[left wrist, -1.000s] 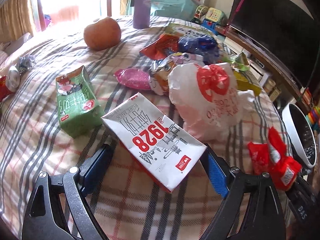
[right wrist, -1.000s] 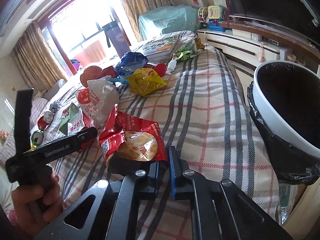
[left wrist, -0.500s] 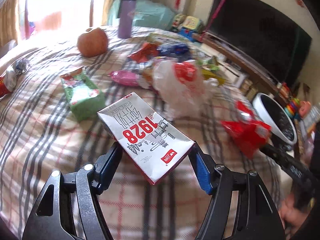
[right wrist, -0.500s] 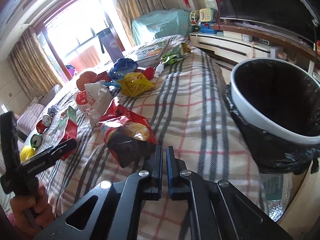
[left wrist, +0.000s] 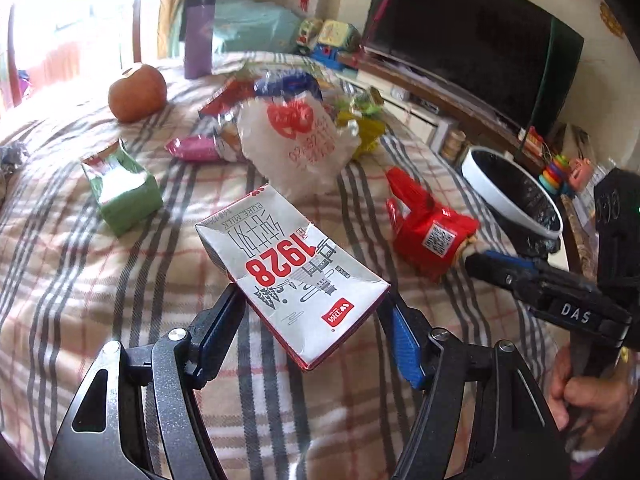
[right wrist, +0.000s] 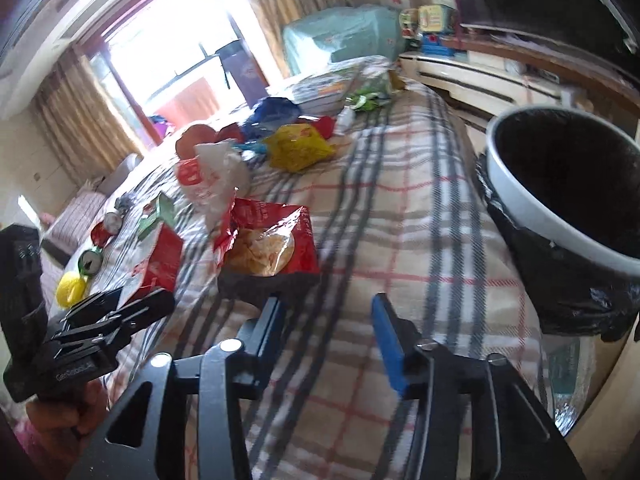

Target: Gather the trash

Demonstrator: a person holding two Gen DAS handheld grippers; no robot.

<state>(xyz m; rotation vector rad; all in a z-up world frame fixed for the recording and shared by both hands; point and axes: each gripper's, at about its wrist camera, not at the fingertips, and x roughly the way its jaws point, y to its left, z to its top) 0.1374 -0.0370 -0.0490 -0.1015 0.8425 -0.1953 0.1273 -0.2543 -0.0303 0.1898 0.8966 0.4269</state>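
Note:
My left gripper (left wrist: pixel 312 312) is shut on a white milk carton (left wrist: pixel 292 276) printed "1928", held tilted above the plaid bed cover (left wrist: pixel 100 280). The same carton (right wrist: pixel 160 256) shows its red side in the right wrist view, at the left. My right gripper (right wrist: pixel 326 306) has its jaws opening, and nothing is between them. A red snack bag (right wrist: pixel 272 240) lies on the cover just beyond its left finger (right wrist: pixel 272 320). From the left wrist view that bag (left wrist: pixel 432 232) sits at the right gripper's tip. A white-rimmed trash bin (right wrist: pixel 520 200) with a black liner stands beside the bed on the right.
Further up the bed lie a green carton (left wrist: pixel 120 188), a white plastic bag (left wrist: pixel 296 144), a pink wrapper (left wrist: pixel 192 148), a yellow bag (right wrist: pixel 298 148), a round orange fruit (left wrist: pixel 138 92) and a purple flask (left wrist: pixel 199 34). Cans (right wrist: pixel 90 260) lie at the far left. A TV (left wrist: pixel 460 40) stands behind the bin.
The left gripper closed on the milk carton, lifted it off the cover and swung toward the bin. The right gripper, shut on the red snack bag before, has opened and the bag lies free.

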